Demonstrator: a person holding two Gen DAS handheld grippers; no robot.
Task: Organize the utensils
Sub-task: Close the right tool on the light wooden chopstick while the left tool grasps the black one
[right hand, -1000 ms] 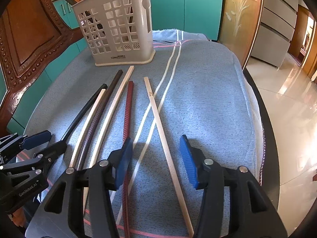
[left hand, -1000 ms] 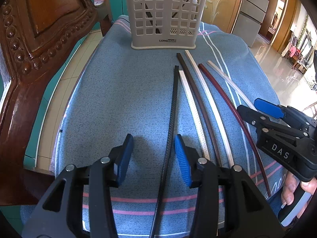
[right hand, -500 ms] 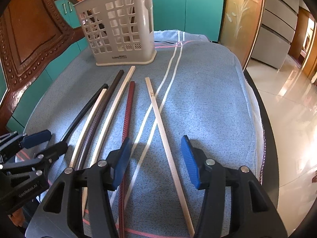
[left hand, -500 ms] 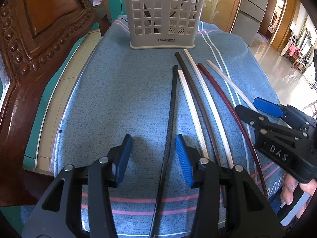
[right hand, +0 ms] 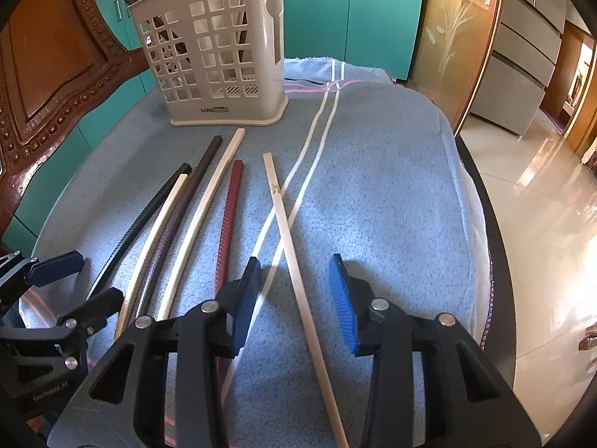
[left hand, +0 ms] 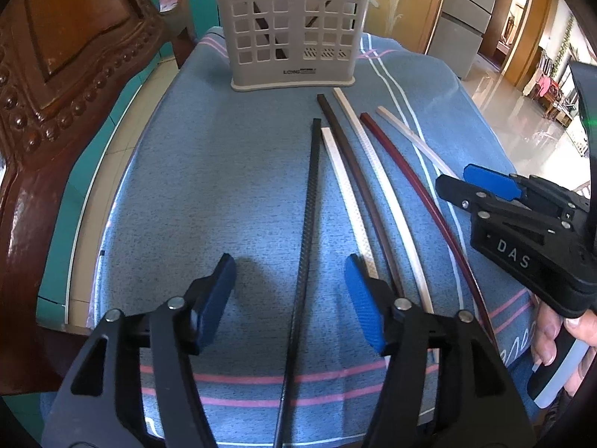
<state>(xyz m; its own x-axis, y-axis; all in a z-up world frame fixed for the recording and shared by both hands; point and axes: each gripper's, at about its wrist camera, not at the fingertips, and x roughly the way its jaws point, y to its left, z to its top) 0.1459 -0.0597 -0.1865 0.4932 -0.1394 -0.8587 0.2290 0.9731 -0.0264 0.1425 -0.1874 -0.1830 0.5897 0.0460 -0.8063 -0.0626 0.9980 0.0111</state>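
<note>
Toward holder, chopsticks lengthwise

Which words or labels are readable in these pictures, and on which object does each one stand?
"DAS": on the right gripper body, left wrist view.
"LONG", then a small blurred word: on the utensil basket base.
"GenRobot.AI", slightly blurred: on the left gripper body, right wrist view.

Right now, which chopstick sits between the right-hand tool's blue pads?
Start at the grey slotted basket on the blue cloth. Six chopsticks lie before it. Yours is the pale wooden chopstick, farthest right, lying alone and slanting across the cloth's white stripes.
</note>
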